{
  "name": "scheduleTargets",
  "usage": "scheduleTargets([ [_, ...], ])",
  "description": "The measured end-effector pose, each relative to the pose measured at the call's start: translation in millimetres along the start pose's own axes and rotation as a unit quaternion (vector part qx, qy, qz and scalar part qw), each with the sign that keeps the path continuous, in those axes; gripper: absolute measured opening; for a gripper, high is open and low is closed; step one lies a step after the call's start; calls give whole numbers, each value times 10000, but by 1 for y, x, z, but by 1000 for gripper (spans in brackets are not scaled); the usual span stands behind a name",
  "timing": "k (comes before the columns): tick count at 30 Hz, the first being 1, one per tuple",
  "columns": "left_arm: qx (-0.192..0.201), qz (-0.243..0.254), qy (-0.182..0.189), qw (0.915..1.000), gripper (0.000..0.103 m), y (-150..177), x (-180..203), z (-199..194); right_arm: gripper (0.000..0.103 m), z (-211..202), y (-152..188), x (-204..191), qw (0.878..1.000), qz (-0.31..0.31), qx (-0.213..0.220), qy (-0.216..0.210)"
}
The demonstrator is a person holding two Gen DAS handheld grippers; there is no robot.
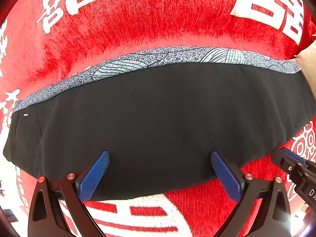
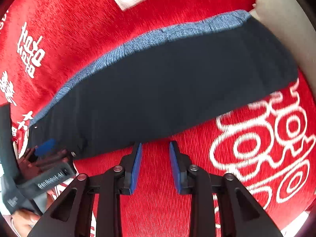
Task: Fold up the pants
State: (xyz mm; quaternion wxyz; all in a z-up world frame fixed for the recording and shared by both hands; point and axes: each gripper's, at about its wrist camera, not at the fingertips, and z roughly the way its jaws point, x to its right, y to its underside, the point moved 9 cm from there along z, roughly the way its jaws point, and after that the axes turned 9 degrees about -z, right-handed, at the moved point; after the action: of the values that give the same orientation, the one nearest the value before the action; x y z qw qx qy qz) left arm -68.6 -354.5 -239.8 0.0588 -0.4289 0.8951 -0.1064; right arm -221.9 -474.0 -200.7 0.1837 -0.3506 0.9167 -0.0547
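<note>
The pants (image 1: pixel 158 114) lie folded lengthwise as a long black band on a red cloth, with a strip of blue-grey patterned fabric (image 1: pixel 177 56) along the far edge. They also show in the right wrist view (image 2: pixel 167 90). My left gripper (image 1: pixel 160 156) is open wide, its blue pads just above the near edge of the black fabric, holding nothing. My right gripper (image 2: pixel 155 145) is open with a narrower gap, over the red cloth just short of the pants' near edge. Its body shows in the left wrist view (image 1: pixel 292 167); the left gripper shows in the right wrist view (image 2: pixel 47 158).
The red cloth (image 1: pixel 148 15) with large white characters and swirls covers the surface all around. A beige surface (image 2: pixel 296 29) shows past the cloth's far right edge. A hand (image 2: pixel 21 221) shows at the lower left of the right wrist view.
</note>
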Motion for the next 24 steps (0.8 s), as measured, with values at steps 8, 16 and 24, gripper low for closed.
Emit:
scheduleTargets([
  [8,87,-154,191,9997,103,-18,6,-18,32,-26,-9,17,9987,389,318,-2],
  [16,325,-586,6,9978,103,-76,10,1,35,-28,-52,33,9977,315,527,280],
  [24,-55,-683,-32,9976,103,-72,10,42,43,-7,-53,41,9984,296,394,277],
])
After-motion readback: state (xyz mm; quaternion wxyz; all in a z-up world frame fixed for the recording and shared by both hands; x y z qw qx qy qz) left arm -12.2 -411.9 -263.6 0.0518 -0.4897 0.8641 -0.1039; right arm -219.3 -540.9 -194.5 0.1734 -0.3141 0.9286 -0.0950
